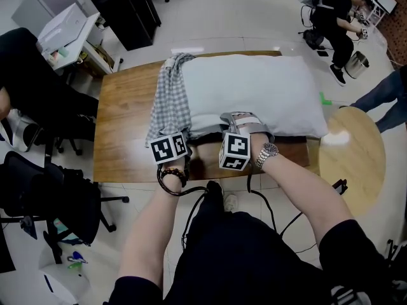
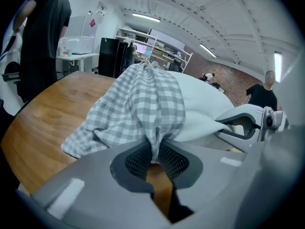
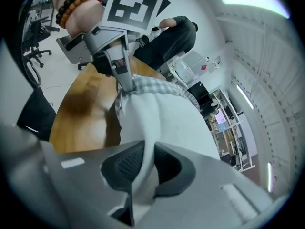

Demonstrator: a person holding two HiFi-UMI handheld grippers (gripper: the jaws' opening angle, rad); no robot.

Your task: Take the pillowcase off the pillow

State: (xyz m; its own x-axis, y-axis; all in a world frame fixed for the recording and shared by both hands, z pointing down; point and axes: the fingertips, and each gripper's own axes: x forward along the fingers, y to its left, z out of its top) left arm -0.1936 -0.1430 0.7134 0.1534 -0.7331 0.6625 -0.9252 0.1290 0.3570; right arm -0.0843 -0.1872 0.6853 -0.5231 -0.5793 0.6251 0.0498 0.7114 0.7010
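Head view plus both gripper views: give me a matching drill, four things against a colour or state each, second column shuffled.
Things:
1. left gripper
2. right gripper
3. pillowcase
4. table

Colour or state:
a. brown wood
b. grey and white check, bunched over the left end of the pillow
c. shut on plain white fabric at the pillow's near edge
d. shut on checked fabric

Pairs: 1-d, 2-c, 3-b, 4-a
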